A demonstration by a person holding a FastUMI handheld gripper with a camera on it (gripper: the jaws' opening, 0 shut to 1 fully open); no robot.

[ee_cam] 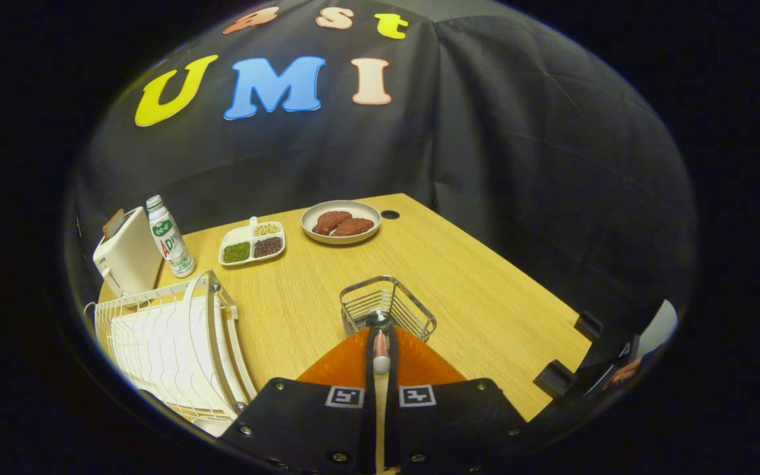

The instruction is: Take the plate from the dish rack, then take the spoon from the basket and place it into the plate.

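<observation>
A wooden table point(472, 284) is seen spread under everything. A white wire dish rack point(169, 343) is set left of the gripper, with a white plate point(216, 343) standing upright in it. A white toaster point(128, 258) and a bottle point(170, 236) are placed beyond the rack. Farther back, a divided tray of beans point(252, 243) and a plate of meat point(341, 221) are laid. A wire basket point(388, 307) is found just ahead of the fingertips. The gripper point(380, 349) is clenched on the spoon point(380, 353), whose handle is pinched between both fingers, its bowl at the basket's near rim.
</observation>
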